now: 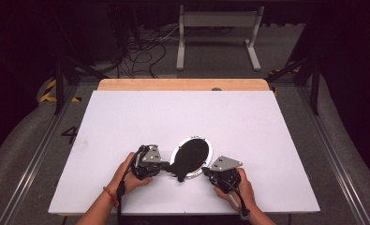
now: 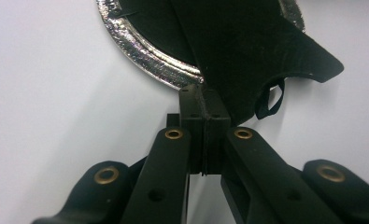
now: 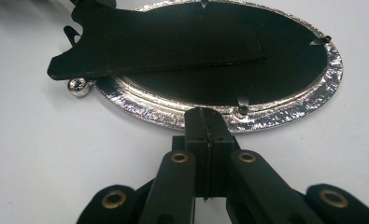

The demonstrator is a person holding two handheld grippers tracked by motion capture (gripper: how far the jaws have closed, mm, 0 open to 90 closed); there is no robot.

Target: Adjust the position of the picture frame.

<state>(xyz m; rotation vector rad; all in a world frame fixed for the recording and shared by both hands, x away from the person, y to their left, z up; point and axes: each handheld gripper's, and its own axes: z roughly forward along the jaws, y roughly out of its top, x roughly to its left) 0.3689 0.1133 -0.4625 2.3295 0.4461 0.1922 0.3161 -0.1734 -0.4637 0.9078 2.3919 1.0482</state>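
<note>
surface (image 1: 126, 122): a white board on which everything rests; the oval frame lies near its front edge, between the two hands.
oval frame (image 1: 210, 149): a silver, hammered-looking rim around a black back, lying flat with its back up; its long axis runs from front-left to rear-right in the high view.
black stand flap (image 1: 188, 159): the black backing leg lies over the frame along the same axis, its forked foot sticking out past the rim at the front-left end, toward the left tool.
left tool (image 2: 203, 100): jaws together; the tips sit at the frame's rim, just where the flap's edge crosses it. It is the nearer of the two to the flap's foot.
right tool (image 3: 209, 122): jaws together with nothing seen between them; tips just at the rim on the frame's long side, beside a small black retaining tab (image 3: 242, 103).
key relation: the flap's free end points to the left tool, so a lift of the flap would likely start there while the right tool steadies the rim.
small parts: a thin black loop (image 2: 266, 100) hangs beside the foot; a silver bead (image 3: 78, 87) sits at the rim.
hard to tell: whether the left tips pinch the flap's edge or merely touch it; the frame's front face is hidden.
</note>
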